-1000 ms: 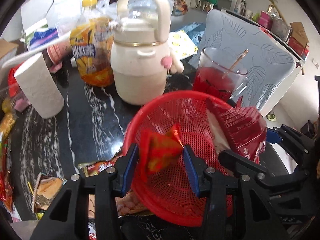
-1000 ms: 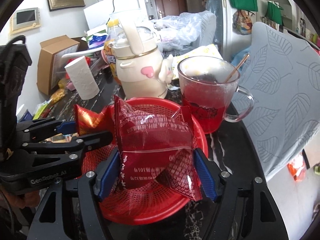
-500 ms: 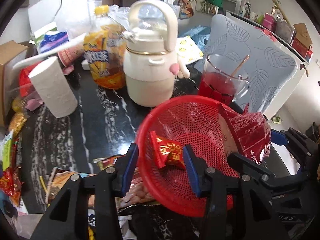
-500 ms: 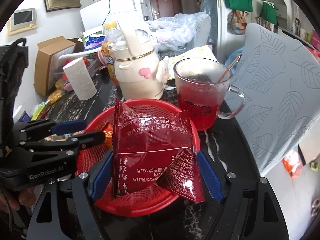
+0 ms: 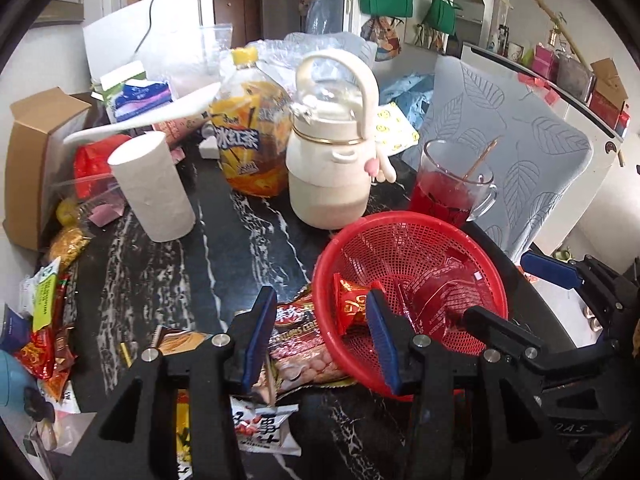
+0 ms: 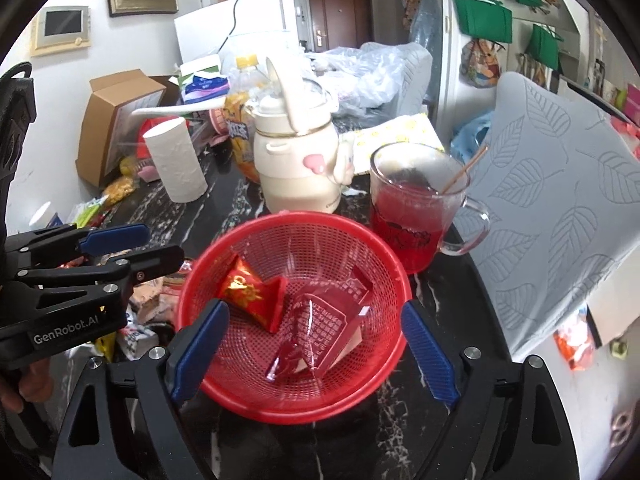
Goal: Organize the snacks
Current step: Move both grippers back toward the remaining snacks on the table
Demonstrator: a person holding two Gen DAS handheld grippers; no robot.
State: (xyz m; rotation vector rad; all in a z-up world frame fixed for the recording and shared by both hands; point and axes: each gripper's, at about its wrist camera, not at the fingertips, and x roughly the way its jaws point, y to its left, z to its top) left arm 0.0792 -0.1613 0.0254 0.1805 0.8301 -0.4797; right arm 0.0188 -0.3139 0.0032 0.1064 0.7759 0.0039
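**A:** Which step was in hand?

**B:** By my reading, the gap between one drop and the next pickup. Two packets lay inside the red basket (image 6: 294, 312): a red-and-gold snack packet (image 6: 250, 294) toward its left, and a clear red packet (image 6: 320, 328) beside it, the two just touching. Neither tool held anything.

**A:** And the fingers?

**B:** The right gripper (image 6: 314, 348) had its fingers spread wide, one on each side of the basket, above its near rim. The left gripper (image 5: 320, 338) also had its fingers apart, hanging over the basket's left rim with nothing between them.

**A:** What did the next move call for?

**B:** Probably fetching another loose snack. A peanut packet (image 5: 304, 340) lay on the tabletop (image 5: 224, 240) right against the basket's left side, under the left gripper, with a white-and-red packet (image 5: 264, 424) nearer the camera. More wrappers (image 5: 44, 320) were heaped at the far left edge. The left gripper would need to come down and close on the peanut packet, which lies flat, so a pinch at its edge seemed wisest.

**A:** Anything in the way?

**B:** The basket rim partly overlapped that peanut packet. Behind the basket stood a glass mug of red drink (image 6: 412, 220) with a stick in it, a cream kettle (image 6: 300, 164), an orange drink bottle (image 5: 250, 140) and a paper roll (image 5: 154, 188), all well clear of the loose snacks, though the mug sat very near the basket's far rim.
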